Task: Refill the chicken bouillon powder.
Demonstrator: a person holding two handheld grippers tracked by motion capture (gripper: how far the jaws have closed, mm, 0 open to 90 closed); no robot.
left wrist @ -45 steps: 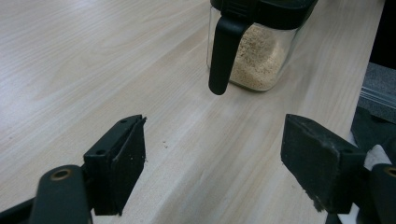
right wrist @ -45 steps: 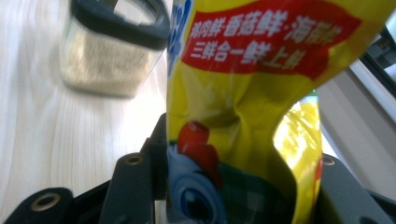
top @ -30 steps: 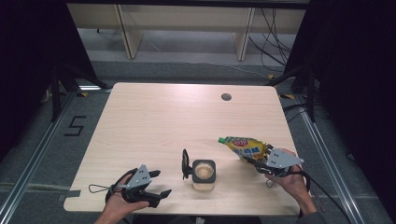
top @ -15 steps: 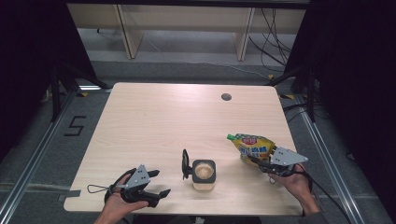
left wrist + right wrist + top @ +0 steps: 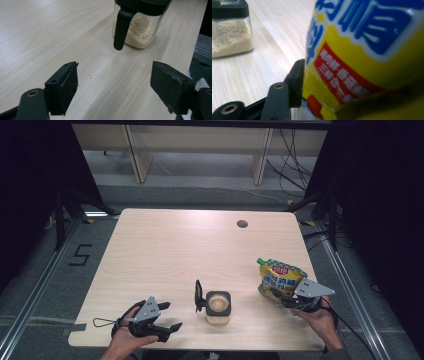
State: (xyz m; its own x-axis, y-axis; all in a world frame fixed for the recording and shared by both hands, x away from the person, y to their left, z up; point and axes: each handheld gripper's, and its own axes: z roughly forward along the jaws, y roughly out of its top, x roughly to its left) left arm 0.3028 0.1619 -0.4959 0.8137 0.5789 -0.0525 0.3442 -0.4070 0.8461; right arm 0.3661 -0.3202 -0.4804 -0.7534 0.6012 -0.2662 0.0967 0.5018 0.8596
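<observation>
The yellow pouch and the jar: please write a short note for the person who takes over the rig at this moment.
Right gripper: shut on the yellow pouch, holding it near the table's right edge, to the right of the jar.
Left gripper: open, holding nothing, low at the front left, jaws pointing toward the jar.
Jar: stands at the front middle, lid flipped open, part filled with pale grains.
Done: pouch gripped, jar open.
Left: probably bring the pouch to the jar and pour; the left gripper may need to steady the jar.
</observation>
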